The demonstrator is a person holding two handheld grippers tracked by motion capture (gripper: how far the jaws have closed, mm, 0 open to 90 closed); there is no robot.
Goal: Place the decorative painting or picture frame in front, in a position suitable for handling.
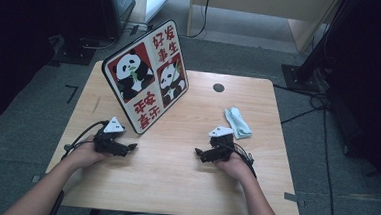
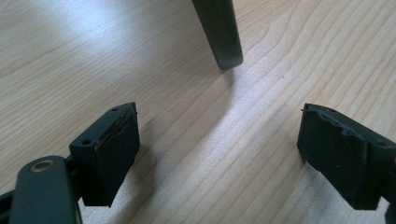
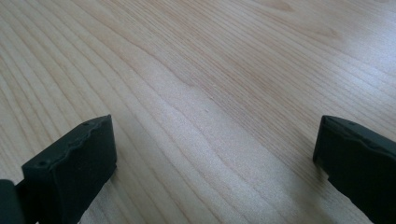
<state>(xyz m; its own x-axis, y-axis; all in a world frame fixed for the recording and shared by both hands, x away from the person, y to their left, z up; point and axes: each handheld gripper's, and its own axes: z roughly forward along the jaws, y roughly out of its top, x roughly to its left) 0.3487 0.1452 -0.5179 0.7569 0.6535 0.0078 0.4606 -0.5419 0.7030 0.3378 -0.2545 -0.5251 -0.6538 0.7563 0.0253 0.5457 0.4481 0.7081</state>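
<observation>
On the light wooden surface point(image 1: 175, 161), a black-rimmed square panda board w/ red & white panels point(image 1: 148, 75) stands tilted at back left, lower edge touching the wood. In the high view a person's left hand point(image 1: 86, 154) holds the left claw point(image 1: 132, 147) just in front of the board's near corner, resting low on the wood. The right hand point(image 1: 232, 164) holds the right claw point(image 1: 199, 151) near the middle front; the two claws point toward each other, well apart. A crumpled pale blue-green cloth point(image 1: 237, 122) lies just behind the right claw, toward the right edge. A small dark round hole point(image 1: 218, 87) sits near the far edge.

Left gripper view: left claw point(image 2: 217, 154) wide open, nothing between jaws, w/ the board's dark edge point(image 2: 219, 32) ahead, its tip close to the wood. Right gripper view: right claw point(image 3: 215, 168) also wide open, empty, bare wood grain betw. jaws.
</observation>
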